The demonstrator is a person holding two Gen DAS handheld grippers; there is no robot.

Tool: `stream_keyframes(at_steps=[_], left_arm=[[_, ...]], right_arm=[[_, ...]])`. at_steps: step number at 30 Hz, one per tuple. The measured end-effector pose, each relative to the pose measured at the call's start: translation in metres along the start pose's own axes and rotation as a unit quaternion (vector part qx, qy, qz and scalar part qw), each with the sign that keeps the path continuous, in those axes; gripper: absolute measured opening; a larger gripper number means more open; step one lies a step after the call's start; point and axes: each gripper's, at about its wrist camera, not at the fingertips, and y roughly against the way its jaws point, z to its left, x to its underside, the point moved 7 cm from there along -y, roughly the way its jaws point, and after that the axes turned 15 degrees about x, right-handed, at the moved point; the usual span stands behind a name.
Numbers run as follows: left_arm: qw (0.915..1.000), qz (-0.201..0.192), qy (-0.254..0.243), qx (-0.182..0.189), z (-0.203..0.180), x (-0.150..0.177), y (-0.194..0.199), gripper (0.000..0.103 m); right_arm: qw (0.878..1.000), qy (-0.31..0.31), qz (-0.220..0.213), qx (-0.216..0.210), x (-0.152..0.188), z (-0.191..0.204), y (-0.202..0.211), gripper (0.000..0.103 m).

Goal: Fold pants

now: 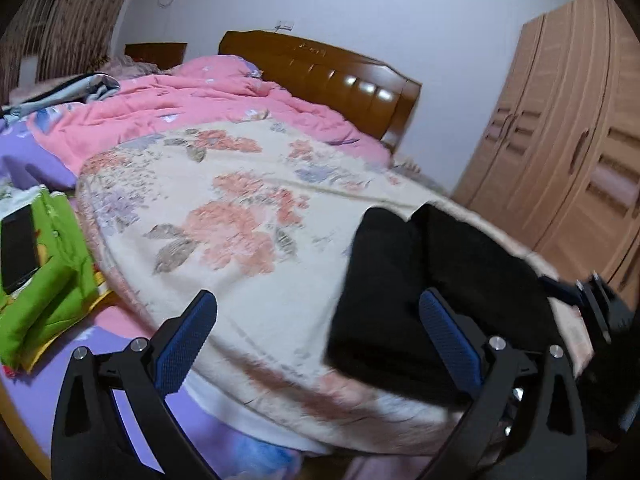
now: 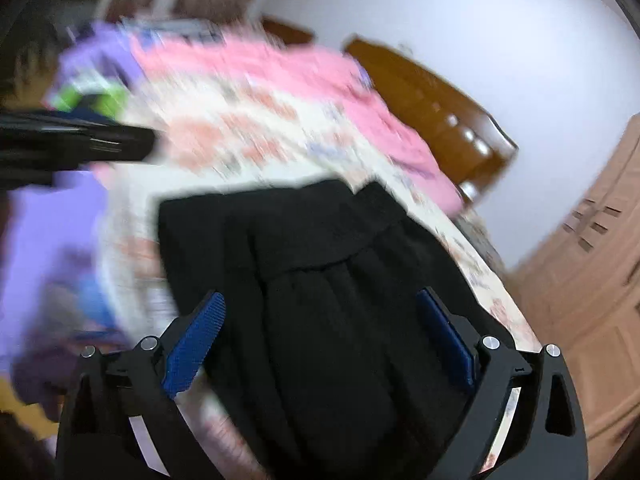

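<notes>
The black pants (image 1: 400, 280) lie folded into a thick bundle on the floral blanket (image 1: 240, 208), near the bed's right edge. My left gripper (image 1: 318, 296) hovers open over the blanket; its right finger (image 1: 448, 340) overlaps the bundle's left part, and nothing is clamped. In the right wrist view the pants (image 2: 320, 240) fill the middle, waistband towards the headboard. My right gripper (image 2: 320, 296) is open wide above them, one finger on each side, pads not pressing. The left gripper (image 2: 132, 140) shows as a dark blur at the left.
A pink quilt (image 1: 224, 108) is bunched against the brown wooden headboard (image 1: 320, 68). A green bag (image 1: 52, 280) with a phone (image 1: 18, 248) on it lies on the purple sheet (image 1: 40, 160) at the left. A wooden wardrobe (image 1: 568, 140) stands to the right.
</notes>
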Motion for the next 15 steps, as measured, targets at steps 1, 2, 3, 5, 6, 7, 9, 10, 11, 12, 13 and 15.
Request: stream_keyframes(at_steps=[1,2,3,5,6,7,9,10,11,12,13,15], left_arm=[[0.9998,0.000,0.007,0.019,-0.005,-0.004,-0.001,0.101],[0.9978,0.009,0.022,0.062,-0.015,-0.011,-0.005,0.101],[0.9932,0.028,0.038,0.106,-0.023,-0.013,-0.012,0.101],[0.9807,0.069,0.065,0.171,-0.039,-0.015,-0.029,0.101],[0.9753,0.086,0.070,0.191,-0.047,-0.016,-0.040,0.101],[0.9716,0.100,0.067,0.203,-0.055,-0.017,-0.051,0.101],[0.9719,0.138,0.045,0.185,-0.067,-0.015,-0.080,0.101],[0.9696,0.168,0.044,0.173,-0.070,-0.011,-0.098,0.101],[0.9651,0.195,0.053,0.167,-0.072,-0.006,-0.111,0.101],[0.9595,0.219,0.064,0.165,-0.073,0.000,-0.124,0.101],[0.9570,0.231,0.066,0.162,-0.075,0.004,-0.132,0.101],[0.9517,0.252,0.056,0.166,-0.084,0.010,-0.143,0.101]], right_arm=[[1.000,-0.017,-0.016,-0.011,0.003,-0.009,0.015,0.092],[0.998,-0.058,-0.024,-0.024,0.010,-0.028,0.029,0.092],[0.995,-0.097,-0.019,-0.034,0.016,-0.045,0.034,0.092],[0.985,-0.169,0.002,-0.031,0.039,-0.081,0.032,0.092],[0.981,-0.193,0.015,-0.022,0.048,-0.095,0.028,0.092],[0.976,-0.216,0.035,-0.014,0.060,-0.107,0.023,0.092],[0.963,-0.263,0.067,-0.007,0.081,-0.129,0.011,0.092],[0.958,-0.278,0.071,-0.007,0.089,-0.136,0.009,0.092],[0.953,-0.292,0.078,-0.008,0.098,-0.142,0.007,0.092],[0.951,-0.298,0.082,-0.008,0.103,-0.144,0.006,0.092],[0.949,-0.304,0.084,-0.010,0.108,-0.145,0.003,0.092],[0.945,-0.313,0.090,-0.016,0.114,-0.139,-0.007,0.092]])
